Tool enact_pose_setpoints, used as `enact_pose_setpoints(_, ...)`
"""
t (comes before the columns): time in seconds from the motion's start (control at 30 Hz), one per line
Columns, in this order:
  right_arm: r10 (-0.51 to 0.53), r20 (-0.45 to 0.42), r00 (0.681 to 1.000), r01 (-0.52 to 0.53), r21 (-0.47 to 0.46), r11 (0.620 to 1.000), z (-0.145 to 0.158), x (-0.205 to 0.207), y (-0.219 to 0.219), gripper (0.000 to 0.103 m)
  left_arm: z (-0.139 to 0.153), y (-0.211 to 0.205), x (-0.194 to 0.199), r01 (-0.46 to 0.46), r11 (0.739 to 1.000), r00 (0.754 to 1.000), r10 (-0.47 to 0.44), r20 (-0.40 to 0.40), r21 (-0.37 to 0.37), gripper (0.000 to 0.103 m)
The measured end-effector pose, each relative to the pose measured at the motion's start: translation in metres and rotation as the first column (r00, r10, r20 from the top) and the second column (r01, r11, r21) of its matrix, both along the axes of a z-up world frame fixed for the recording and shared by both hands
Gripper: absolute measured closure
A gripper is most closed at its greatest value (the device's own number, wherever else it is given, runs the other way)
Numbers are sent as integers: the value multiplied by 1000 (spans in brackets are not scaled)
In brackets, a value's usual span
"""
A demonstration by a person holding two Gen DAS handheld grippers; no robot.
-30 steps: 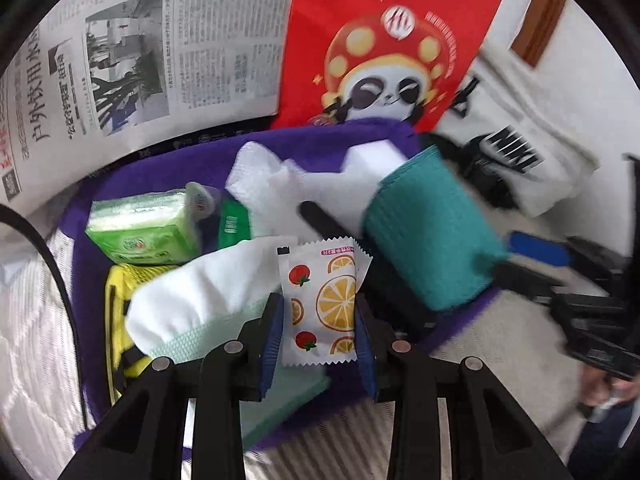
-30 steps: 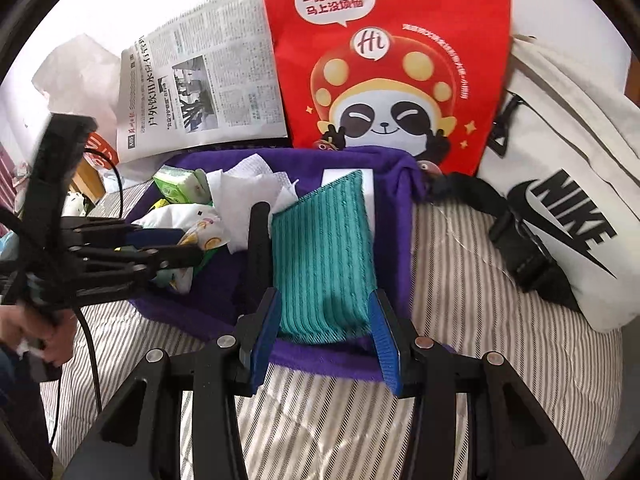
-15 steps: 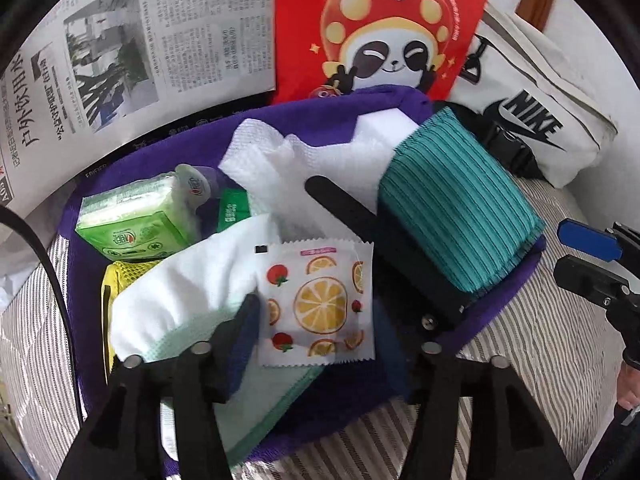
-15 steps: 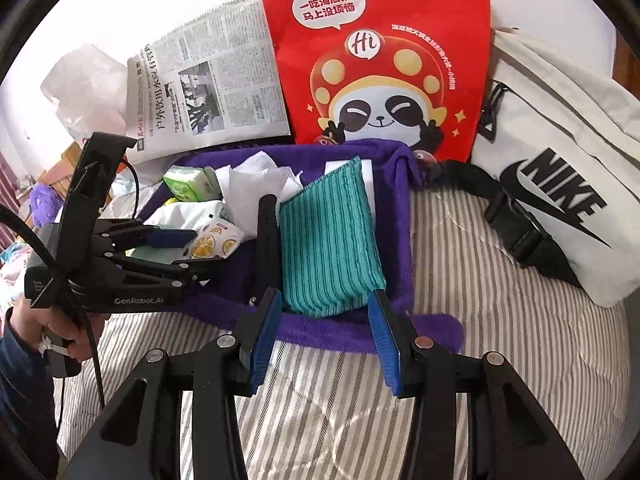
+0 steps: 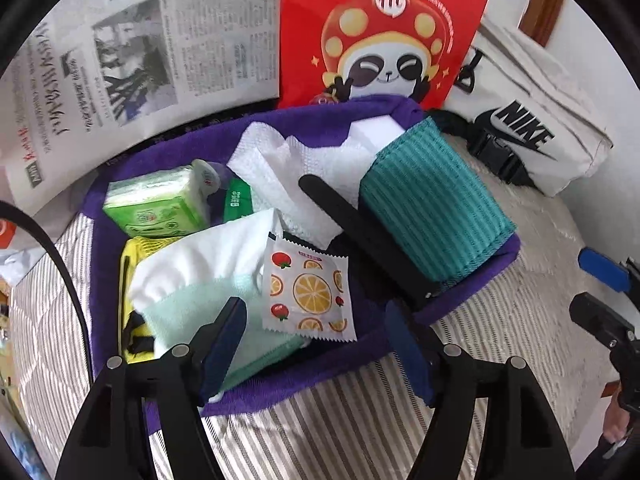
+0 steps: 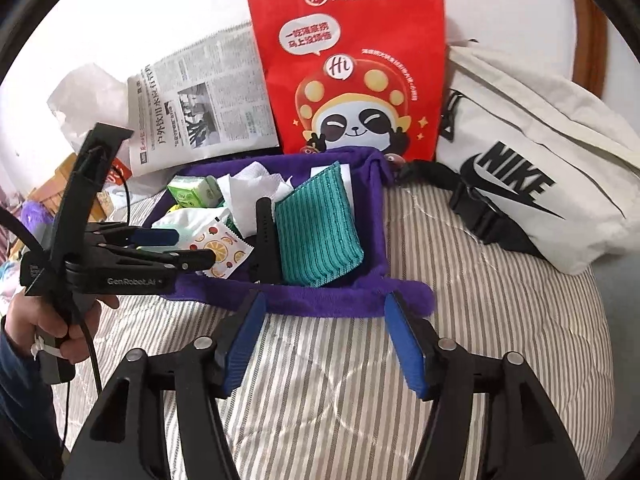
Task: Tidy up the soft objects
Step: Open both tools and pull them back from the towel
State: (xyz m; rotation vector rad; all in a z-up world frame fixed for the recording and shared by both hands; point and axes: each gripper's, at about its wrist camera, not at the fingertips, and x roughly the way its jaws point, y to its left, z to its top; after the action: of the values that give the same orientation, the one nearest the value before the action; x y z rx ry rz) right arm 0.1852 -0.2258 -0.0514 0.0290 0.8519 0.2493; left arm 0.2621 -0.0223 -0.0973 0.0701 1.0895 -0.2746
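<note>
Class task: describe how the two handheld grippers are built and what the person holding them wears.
Both grippers, left gripper and right gripper, have black frames with silver screws and blue-padded jaws. The left carries white lettering and a black cable. A dark blue sleeve shows.

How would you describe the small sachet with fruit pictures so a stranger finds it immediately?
Look in the purple fabric bin on the striped bedding. At its front, the sachet lies on a white-and-mint cloth. Only it shows orange slices and tomatoes.

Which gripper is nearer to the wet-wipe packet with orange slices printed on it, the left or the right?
The left. The left gripper hangs open right over the fruit-print packet in the purple basket. The right gripper is open outside the basket over the striped bedding.
</note>
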Motion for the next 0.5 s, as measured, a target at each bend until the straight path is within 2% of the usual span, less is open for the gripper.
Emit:
enact_pose_setpoints(0.17,-37,-11,999,38,12,999,7,-13,0,33,17,1,-15,-14,1000,999,13,30,9,31)
enact_pose_setpoints(0.33,-45,-11,999,45,-4,999,14,-27,14,25,35,7,-39,-42,998,996,39,80,36,20)
enact_pose_setpoints(0.43,-40,-13,999,40,-12,999,19,-36,23,24,46,17,-62,-82,996,990,78,115,34,16)
enact_pose_setpoints(0.5,-49,-13,999,49,-29,998,24,-42,29,18,52,24,-77,-107,994,987,103,127,30,12)
